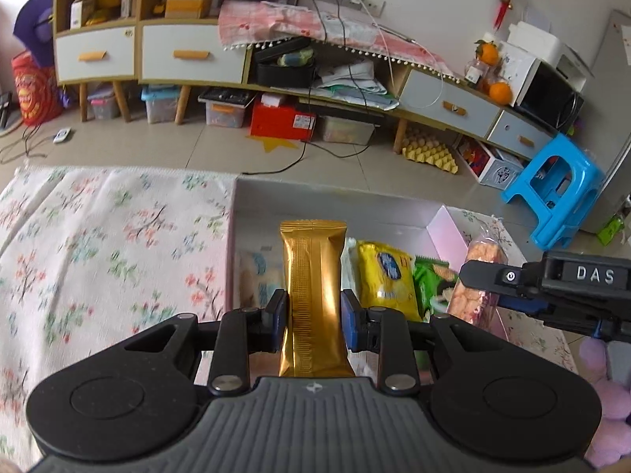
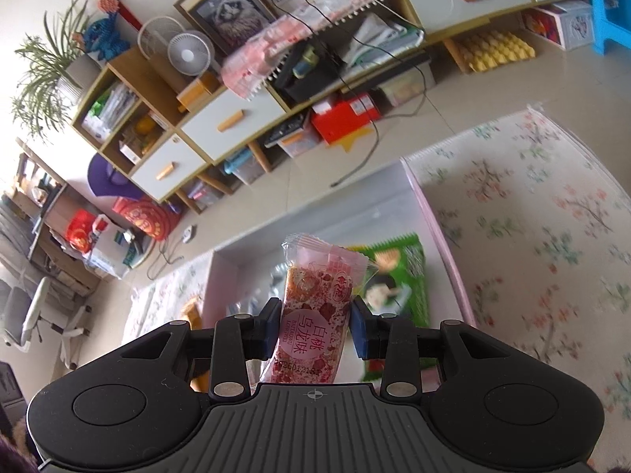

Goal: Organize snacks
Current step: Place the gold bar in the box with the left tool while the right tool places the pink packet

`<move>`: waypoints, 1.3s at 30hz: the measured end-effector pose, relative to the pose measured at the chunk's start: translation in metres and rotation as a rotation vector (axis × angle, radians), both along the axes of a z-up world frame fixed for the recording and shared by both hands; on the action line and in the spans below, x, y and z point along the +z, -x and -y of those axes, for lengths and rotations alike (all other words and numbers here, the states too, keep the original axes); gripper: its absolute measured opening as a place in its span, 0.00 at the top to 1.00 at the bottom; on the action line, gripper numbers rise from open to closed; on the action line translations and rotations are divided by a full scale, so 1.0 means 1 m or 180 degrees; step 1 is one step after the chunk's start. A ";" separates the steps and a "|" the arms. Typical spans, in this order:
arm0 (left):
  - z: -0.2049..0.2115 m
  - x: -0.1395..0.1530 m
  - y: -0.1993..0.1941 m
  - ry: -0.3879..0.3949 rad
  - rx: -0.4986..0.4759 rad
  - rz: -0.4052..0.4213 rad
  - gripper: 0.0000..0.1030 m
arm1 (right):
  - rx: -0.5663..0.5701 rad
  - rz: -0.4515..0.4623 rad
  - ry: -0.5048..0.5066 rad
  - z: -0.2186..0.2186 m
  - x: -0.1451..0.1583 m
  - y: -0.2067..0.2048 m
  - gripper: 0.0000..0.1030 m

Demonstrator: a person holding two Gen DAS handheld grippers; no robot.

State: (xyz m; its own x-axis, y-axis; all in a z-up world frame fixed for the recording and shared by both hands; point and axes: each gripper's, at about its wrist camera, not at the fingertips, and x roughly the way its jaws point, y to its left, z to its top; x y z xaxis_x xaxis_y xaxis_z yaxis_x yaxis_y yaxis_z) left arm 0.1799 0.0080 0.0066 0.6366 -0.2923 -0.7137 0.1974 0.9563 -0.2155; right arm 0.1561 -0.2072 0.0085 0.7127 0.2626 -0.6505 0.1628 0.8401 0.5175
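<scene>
Now the left tongs (image 1: 313,311) are clenched on a gold snack bar (image 1: 313,276), holding it upright above the open pink box (image 1: 445,224). The right tongs (image 2: 315,325) grip a pink peach-oolong snack packet (image 2: 315,295) over the same box. Inside lie a yellow packet (image 1: 384,276) and a green biscuit packet (image 1: 428,280). The box sits on a floral cloth (image 1: 110,236).
</scene>
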 end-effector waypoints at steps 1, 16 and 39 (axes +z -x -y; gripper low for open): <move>0.003 -0.001 -0.005 -0.0024 -0.0010 0.0014 0.75 | 0.0000 0.0025 0.0022 0.000 -0.001 -0.002 0.66; 0.012 -0.018 -0.046 -0.0252 0.0095 -0.0028 0.75 | 0.0186 -0.0081 0.0203 -0.011 -0.025 -0.023 0.66; 0.010 -0.003 -0.036 -0.0342 0.0089 0.0029 0.44 | 0.0136 -0.0051 0.0093 -0.004 -0.014 -0.013 0.42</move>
State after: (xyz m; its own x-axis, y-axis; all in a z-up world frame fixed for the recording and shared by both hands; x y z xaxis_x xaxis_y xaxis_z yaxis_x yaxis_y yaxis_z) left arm 0.2159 -0.0020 0.0033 0.6501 -0.1964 -0.7340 0.1718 0.9790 -0.1098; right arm 0.1688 -0.2036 -0.0050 0.6907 0.2734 -0.6695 0.1344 0.8611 0.4904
